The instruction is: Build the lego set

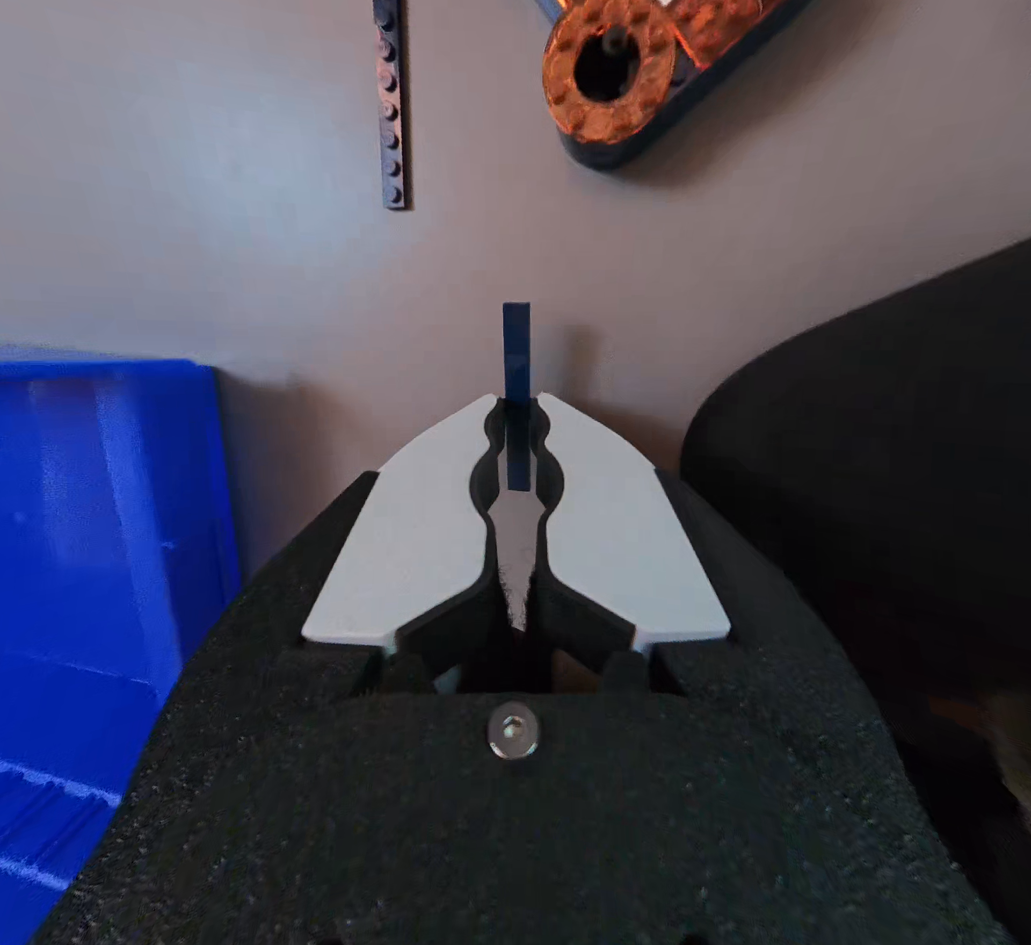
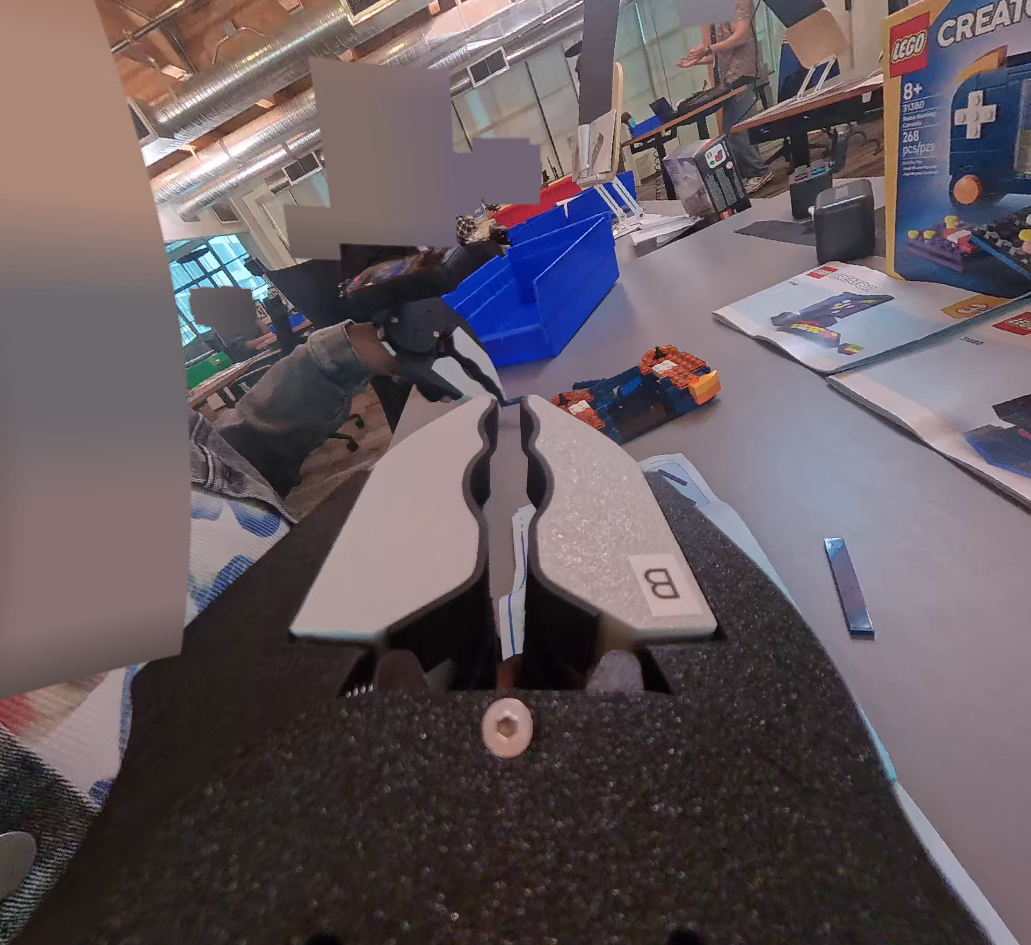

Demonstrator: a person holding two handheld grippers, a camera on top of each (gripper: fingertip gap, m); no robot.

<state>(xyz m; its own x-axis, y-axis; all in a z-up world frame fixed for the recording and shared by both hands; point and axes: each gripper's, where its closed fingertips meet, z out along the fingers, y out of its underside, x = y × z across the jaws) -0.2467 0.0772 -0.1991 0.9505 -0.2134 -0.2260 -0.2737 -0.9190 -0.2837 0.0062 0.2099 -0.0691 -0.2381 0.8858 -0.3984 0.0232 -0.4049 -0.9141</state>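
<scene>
On the grey table [image 1: 167,137] my left gripper [image 1: 518,402] pinches a slim dark blue flat piece [image 1: 516,354] edge-on; both pads press its sides and its far end juts out past the fingertips. Far of it lies a black studded strip [image 1: 392,92], well apart. To the far right sits a brick model [image 1: 658,42] with orange translucent parts, a white plate and a dark blue base. A blue bin [image 1: 100,527] stands near left, and a black rounded shape [image 1: 865,471] fills the near right.

From the right wrist view, my right gripper [image 2: 509,404] has its jaws drawn close with a narrow slot between the pads; nothing sits in that slot. The left gripper [image 2: 480,377] shows just beyond its tips, carrying the blue piece. A second dark blue flat strip [image 2: 849,586] lies on the table near right. Instruction booklets [image 2: 825,315] and a toy box [image 2: 959,148] occupy the far right, with a blue bin [image 2: 547,293] far centre.
</scene>
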